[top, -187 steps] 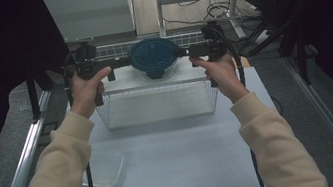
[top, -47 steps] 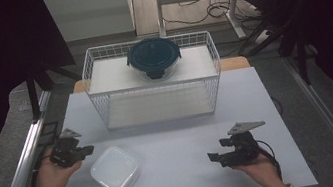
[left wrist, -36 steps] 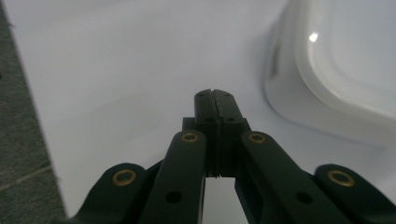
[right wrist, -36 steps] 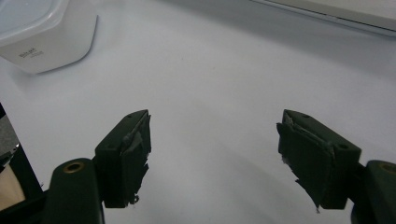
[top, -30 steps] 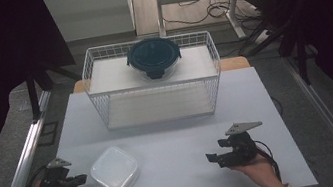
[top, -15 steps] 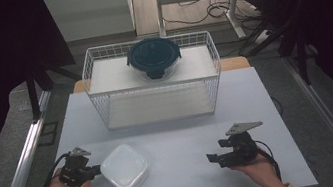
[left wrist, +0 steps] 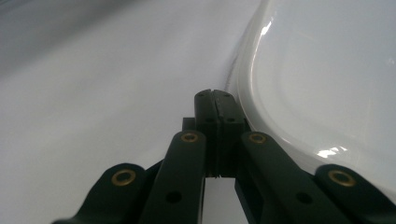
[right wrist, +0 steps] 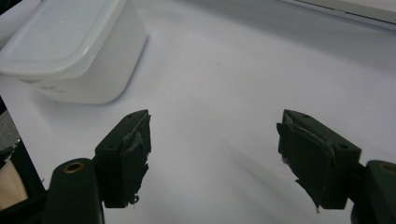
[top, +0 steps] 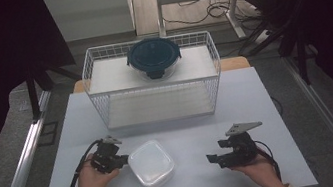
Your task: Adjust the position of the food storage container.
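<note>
The white lidded plastic container sits in the lower centre of the high view, on the white tabletop, in front of the wire basket and well apart from it. It is a squarish box with rounded corners, translucent milky walls that taper slightly toward the base, and a smooth lid with a raised rim that catches soft glints in the left gripper view.

The left gripper lies at the container's left edge, its jaws clenched together with nothing between them; in the left gripper view the closed tip sits right against the lid's rim, so it looks like a nudge rather than a grasp. The right gripper rests in the lower right of the high view, well apart from the container, jaws released and wide with only bare table between the worn black pads.

Judging by this, the work seems early to middling: the container is out on the table between the two hands but not yet picked up, opened or placed anywhere.

Further up the frame, the white wire basket stands at the far end of the table, a thin grid with a flat pale shelf. On that shelf rests a round glass container with a dark blue clip lid.
</note>
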The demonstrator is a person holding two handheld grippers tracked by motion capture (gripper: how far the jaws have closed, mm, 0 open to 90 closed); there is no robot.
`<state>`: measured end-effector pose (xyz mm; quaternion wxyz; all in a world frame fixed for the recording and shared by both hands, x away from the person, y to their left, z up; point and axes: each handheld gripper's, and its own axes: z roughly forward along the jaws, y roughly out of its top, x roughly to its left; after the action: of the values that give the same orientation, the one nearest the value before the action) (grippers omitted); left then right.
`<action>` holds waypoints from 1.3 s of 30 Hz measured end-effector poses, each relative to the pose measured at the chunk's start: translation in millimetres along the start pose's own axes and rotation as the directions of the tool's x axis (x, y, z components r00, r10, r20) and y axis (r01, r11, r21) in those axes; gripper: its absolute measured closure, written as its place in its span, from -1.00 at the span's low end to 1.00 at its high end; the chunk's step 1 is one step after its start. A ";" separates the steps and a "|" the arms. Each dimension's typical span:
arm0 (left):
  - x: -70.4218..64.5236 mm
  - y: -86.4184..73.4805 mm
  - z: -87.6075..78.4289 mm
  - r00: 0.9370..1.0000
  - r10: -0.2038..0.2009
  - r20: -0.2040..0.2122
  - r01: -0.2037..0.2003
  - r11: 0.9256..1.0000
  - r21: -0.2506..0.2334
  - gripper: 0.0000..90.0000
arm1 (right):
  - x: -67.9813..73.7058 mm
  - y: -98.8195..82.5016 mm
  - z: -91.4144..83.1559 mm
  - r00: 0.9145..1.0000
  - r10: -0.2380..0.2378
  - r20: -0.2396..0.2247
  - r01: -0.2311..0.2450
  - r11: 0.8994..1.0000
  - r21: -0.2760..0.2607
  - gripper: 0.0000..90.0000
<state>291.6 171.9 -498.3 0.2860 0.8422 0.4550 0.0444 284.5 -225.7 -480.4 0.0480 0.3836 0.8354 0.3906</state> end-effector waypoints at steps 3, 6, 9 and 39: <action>-6.3 11.0 7.3 1.000 0.013 0.016 -0.013 1.000 -0.002 1.00 | -0.4 -0.1 0.0 1.000 0.001 0.000 -0.001 1.000 0.002 -0.43; -13.3 20.3 14.9 0.999 0.024 0.033 -0.024 1.000 -0.003 1.00 | 0.3 -0.3 0.0 1.000 0.002 -0.002 -0.002 1.000 0.001 -0.43; -20.3 28.5 21.7 0.998 0.038 0.046 -0.038 0.999 -0.001 1.00 | 0.5 -0.4 0.0 1.000 0.002 -0.002 -0.002 1.000 0.001 -0.43; -23.0 -1.8 -22.2 0.999 -0.003 0.041 0.009 0.987 -0.158 -0.09 | 5.0 -2.4 -0.5 1.000 -0.025 -0.013 0.025 0.999 -0.026 -0.49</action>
<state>269.4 164.2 -476.5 0.3612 0.8161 0.4467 0.0624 279.4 -223.6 -480.6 0.0524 0.3699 0.8353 0.4034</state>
